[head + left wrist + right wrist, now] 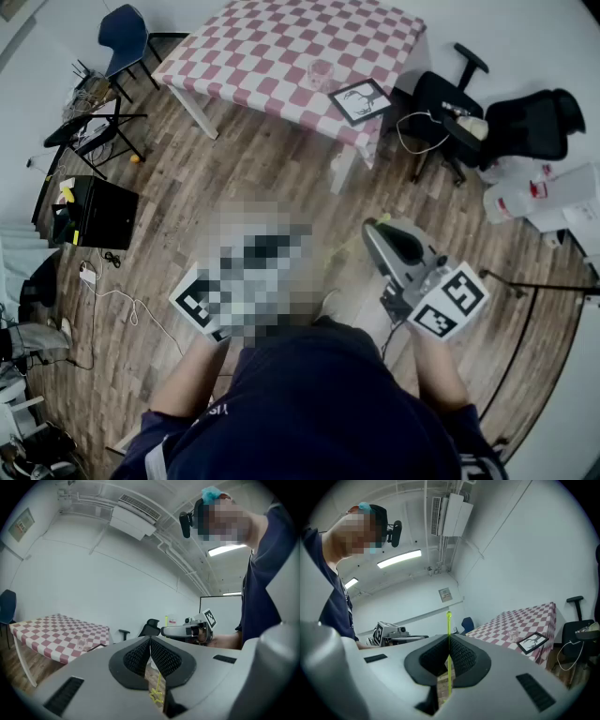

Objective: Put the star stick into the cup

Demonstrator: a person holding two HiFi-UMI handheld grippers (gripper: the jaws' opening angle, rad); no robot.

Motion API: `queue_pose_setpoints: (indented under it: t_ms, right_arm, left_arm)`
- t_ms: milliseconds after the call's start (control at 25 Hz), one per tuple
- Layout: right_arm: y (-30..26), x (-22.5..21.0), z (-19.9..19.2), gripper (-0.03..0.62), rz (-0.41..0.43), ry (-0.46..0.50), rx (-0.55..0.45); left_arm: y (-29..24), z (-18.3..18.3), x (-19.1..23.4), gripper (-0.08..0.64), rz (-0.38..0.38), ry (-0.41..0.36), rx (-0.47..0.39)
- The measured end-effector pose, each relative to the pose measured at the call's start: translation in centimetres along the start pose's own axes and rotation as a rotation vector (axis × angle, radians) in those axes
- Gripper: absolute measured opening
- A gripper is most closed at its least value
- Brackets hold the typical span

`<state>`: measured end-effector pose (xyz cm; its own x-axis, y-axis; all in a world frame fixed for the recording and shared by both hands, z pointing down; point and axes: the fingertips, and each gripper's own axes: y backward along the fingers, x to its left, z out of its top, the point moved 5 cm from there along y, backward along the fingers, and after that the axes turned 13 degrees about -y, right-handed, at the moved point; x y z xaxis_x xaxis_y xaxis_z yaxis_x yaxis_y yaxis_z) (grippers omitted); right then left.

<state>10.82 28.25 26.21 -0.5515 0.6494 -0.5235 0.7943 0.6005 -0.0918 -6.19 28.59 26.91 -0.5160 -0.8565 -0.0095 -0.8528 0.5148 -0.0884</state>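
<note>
My right gripper [373, 228] [449, 637] is shut on the thin yellow-green star stick [448, 667], held at waist height away from the table. The stick crosses the pads upright and its rounded end [448, 616] pokes up above them. In the left gripper view the right gripper [164, 631] shows to the right, and the yellow star [156, 695] appears through the gap below my left gripper's pads. My left gripper [150, 639] is shut with its pads touching; its marker cube [199, 305] shows beside the mosaic patch. The clear cup [320, 73] [513, 634] stands on the red-and-white checkered table [272, 47].
A framed deer picture [360, 101] lies near the table's corner beside the cup. Black office chairs [445, 103] stand to the table's right and a blue chair [125, 37] to its left. A black box [98, 214] and cables lie on the wooden floor at left.
</note>
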Motion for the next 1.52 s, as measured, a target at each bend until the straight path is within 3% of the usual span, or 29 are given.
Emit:
queue_pose_setpoints:
  t_ms: [520,1200,1520]
  right_arm:
    - [1.6,-1.9,-0.1,0.018,-0.028,-0.029,-0.020]
    - [9.8,-5.6,1.2,0.018,-0.020,-0.036,-0.061]
    - [10.8,-7.4,2.0,0.018,-0.012,-0.028,-0.072]
  left_arm:
    - [-1.5,-0.8,-0.9,0.034,-0.004,0.007,0.033]
    - [-5.5,0.3,-6.7,0.034,0.022,-0.041,0.071]
    - [-6.9,0.8,-5.9,0.034,0.053,-0.057,0.075]
